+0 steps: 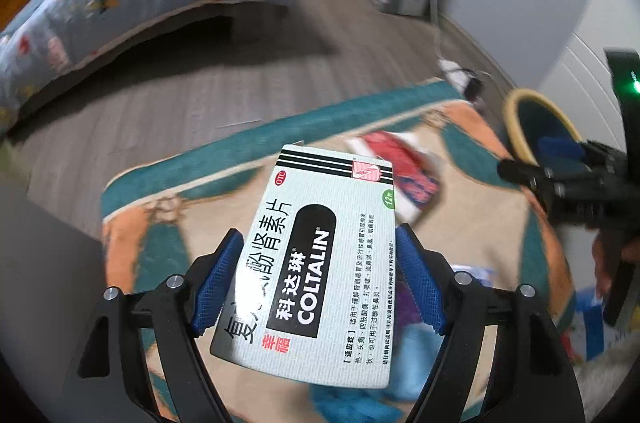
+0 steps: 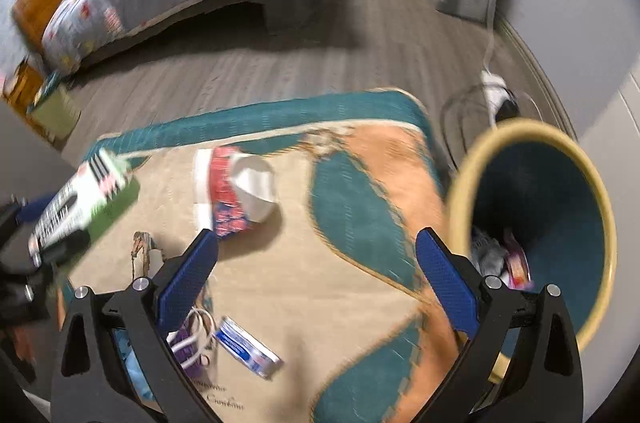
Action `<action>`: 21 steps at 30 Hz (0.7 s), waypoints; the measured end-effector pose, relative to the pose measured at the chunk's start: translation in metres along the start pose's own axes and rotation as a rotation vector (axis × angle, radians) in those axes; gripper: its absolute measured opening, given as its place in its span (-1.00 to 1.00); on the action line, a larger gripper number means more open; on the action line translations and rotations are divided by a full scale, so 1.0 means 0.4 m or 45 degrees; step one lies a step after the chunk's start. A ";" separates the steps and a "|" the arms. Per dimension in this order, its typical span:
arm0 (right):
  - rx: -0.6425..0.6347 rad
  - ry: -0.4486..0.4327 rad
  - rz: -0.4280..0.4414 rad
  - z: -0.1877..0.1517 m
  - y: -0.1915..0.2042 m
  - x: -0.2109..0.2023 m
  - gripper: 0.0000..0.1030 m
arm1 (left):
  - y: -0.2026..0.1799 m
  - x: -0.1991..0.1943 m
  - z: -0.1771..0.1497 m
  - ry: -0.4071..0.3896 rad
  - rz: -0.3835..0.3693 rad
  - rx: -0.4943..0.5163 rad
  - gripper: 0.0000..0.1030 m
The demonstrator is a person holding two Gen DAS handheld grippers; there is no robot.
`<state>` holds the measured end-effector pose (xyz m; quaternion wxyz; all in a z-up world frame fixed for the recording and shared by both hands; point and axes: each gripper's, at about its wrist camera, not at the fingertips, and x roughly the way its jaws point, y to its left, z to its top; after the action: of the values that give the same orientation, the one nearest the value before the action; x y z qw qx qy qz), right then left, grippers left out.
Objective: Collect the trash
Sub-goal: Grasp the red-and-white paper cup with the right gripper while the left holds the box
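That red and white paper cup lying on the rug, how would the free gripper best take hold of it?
A judgement only: the paper cup lies on its side on the rug, its open mouth facing right. The open right gripper could come down from above and close across the red-printed wall near the middle. The thin rim would likely crumple, and the round side may roll from a sideways push.

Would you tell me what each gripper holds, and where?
Left gripper clamps the pale green Coltalin medicine box by its long side edges; right gripper holds nothing.
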<state>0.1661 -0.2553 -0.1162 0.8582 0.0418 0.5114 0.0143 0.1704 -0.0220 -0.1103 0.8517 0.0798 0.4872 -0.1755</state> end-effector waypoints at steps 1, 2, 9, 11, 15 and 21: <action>-0.026 -0.001 -0.002 0.003 0.015 0.009 0.82 | 0.018 0.008 0.003 0.001 0.019 -0.016 0.51; -0.049 -0.001 -0.002 0.008 0.031 0.019 0.74 | 0.031 0.012 0.004 0.003 0.032 -0.029 0.51; -0.165 -0.004 0.012 0.026 0.106 0.093 0.13 | 0.084 0.042 0.017 0.004 0.059 -0.124 0.51; -0.199 -0.013 -0.002 0.029 0.119 0.106 -0.02 | 0.086 0.048 0.022 0.001 0.061 -0.126 0.51; -0.201 0.009 -0.044 0.040 0.119 0.148 -0.47 | 0.080 0.061 0.029 0.000 0.060 -0.140 0.51; -0.193 0.004 -0.020 0.040 0.108 0.135 -0.64 | 0.068 0.052 0.024 -0.013 0.054 -0.114 0.51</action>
<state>0.2066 -0.2097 -0.1522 0.8581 -0.0274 0.5106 0.0464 0.1979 -0.0044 -0.1241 0.8604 0.0509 0.4885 -0.1359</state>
